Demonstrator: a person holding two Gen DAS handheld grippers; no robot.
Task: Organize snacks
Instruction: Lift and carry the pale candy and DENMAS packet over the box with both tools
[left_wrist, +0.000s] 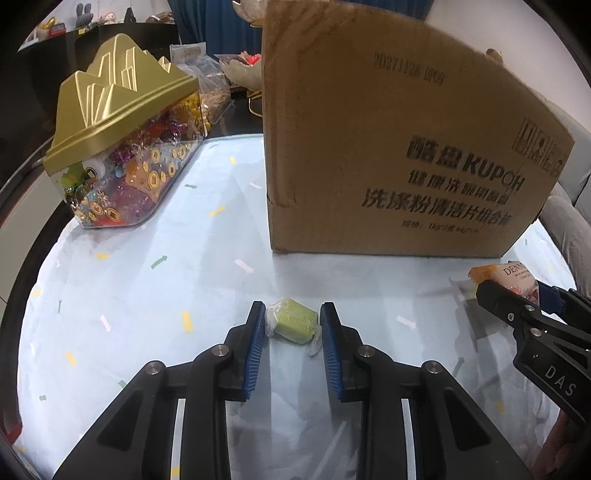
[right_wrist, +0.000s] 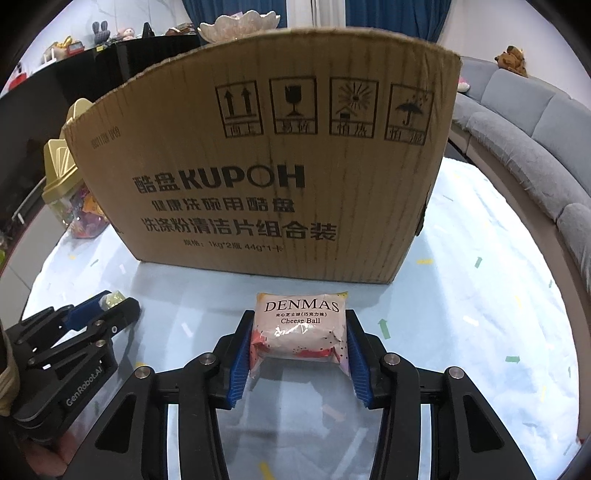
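The left gripper (left_wrist: 292, 322) pinches a green candy (left_wrist: 294, 324) in front of the cardboard box (left_wrist: 388, 147), near its left corner. The right gripper (right_wrist: 299, 341) pinches a snack packet (right_wrist: 300, 326) just before the box's printed front, both over the tablecloth (left_wrist: 147, 295).

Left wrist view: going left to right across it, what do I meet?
Gold-lidded candy container → green wrapped candy between the left gripper fingers → cardboard box → Denmas packet in the right gripper.
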